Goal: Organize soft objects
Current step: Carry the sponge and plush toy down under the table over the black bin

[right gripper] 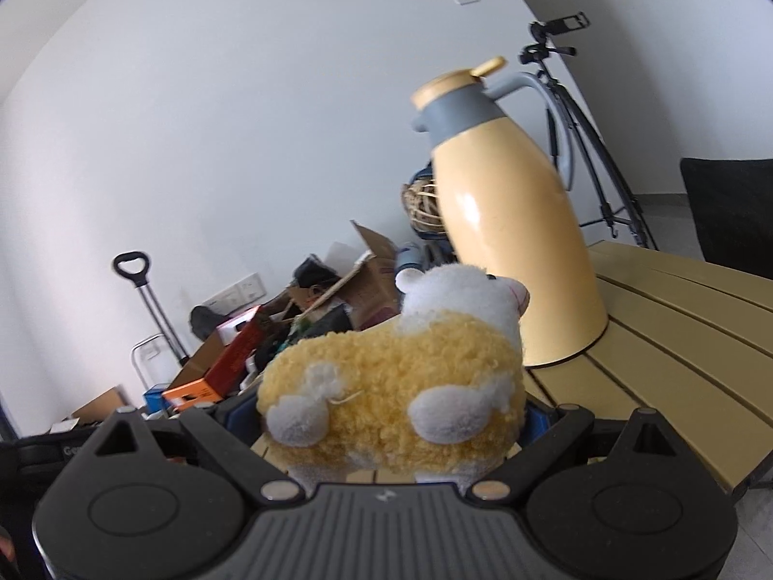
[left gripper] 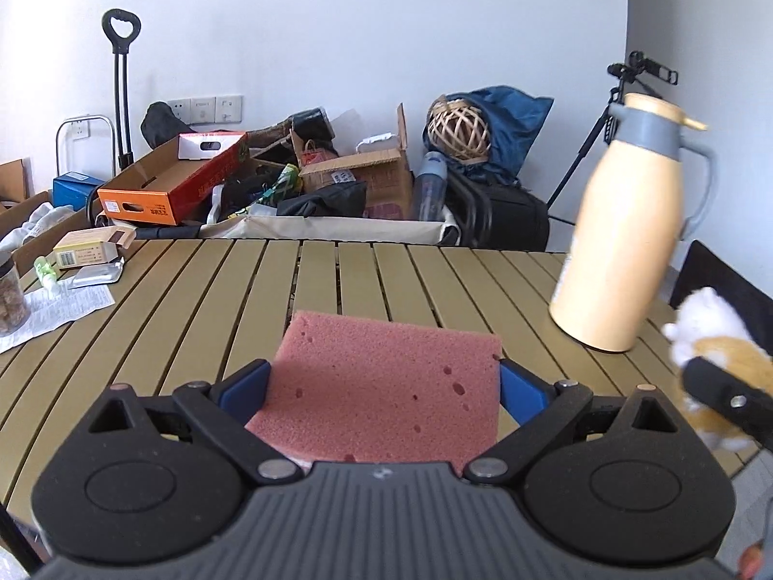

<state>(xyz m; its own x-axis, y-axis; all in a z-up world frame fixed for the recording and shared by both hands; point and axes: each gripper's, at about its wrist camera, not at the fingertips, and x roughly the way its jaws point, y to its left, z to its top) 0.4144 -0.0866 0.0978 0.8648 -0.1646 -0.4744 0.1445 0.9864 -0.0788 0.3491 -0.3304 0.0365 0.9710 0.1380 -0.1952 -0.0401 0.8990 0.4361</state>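
Slatted desk (left gripper: 193,290) fills both views. A pink sponge (left gripper: 381,386) is clamped in the left gripper (left gripper: 384,386) jaws above it; a plush sheep (right gripper: 396,377) is pinched by the right gripper (right gripper: 386,415). Thermos jug (right gripper: 512,222) could get knocked over, sitting just beside the sheep. Sponge is seen only from the left wrist.

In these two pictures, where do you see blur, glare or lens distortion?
Left wrist view: the plush toy at the right edge is blurred, and the flask leans from fisheye bending; the pink sponge is sharp. Right wrist view: the flask shows a soft glare patch, the table slats curve, and the corners go dark.
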